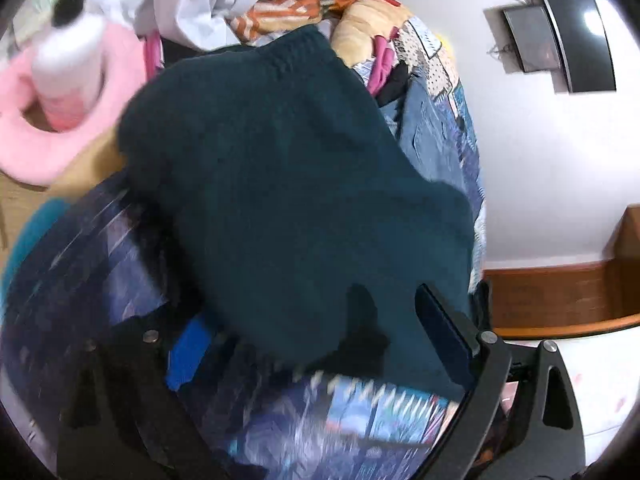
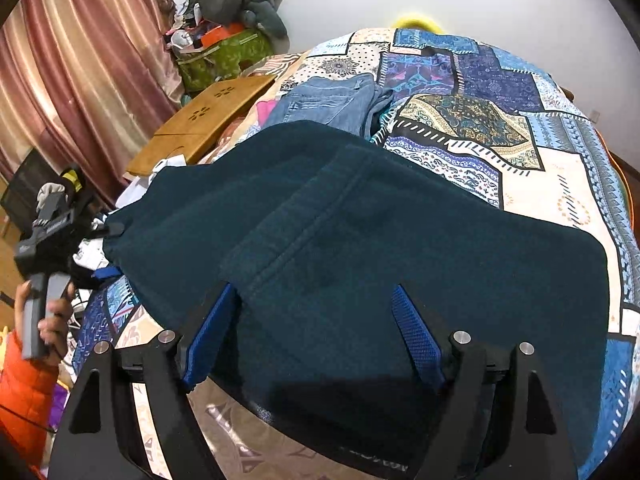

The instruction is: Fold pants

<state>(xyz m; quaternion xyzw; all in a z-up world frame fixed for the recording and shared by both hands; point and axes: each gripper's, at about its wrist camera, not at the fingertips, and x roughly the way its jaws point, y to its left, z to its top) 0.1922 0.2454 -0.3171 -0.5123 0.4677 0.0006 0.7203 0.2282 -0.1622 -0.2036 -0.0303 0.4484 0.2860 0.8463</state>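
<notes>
Dark teal fleece pants (image 2: 360, 240) lie folded on the patchwork quilt (image 2: 500, 148) of the bed, waistband seam running from the near centre toward the far left, so that the cloth rests flat and ready for a further fold. The right gripper (image 2: 316, 340) hangs just above the near edge of the pants, jaws wide apart and holding nothing; the cloth lies beneath them, not pinched, which suggests a hold just let go or a new one being lined up. The left gripper (image 1: 304, 340) is at the left end of the pants, seen from the right wrist in a hand (image 2: 56, 320) with an orange sleeve (image 2: 24, 384). In its own blurred view one blue pad (image 1: 444, 332) stands beside the teal cloth, and the other finger (image 1: 188, 352) is well off to the left, so the jaws appear open with cloth between them; no pinch can be seen. Folded jeans (image 2: 332, 100) lie on the far side of the pants, set apart as finished work. A wooden board (image 2: 204, 124) lies at the bed's far-left edge.
</notes>
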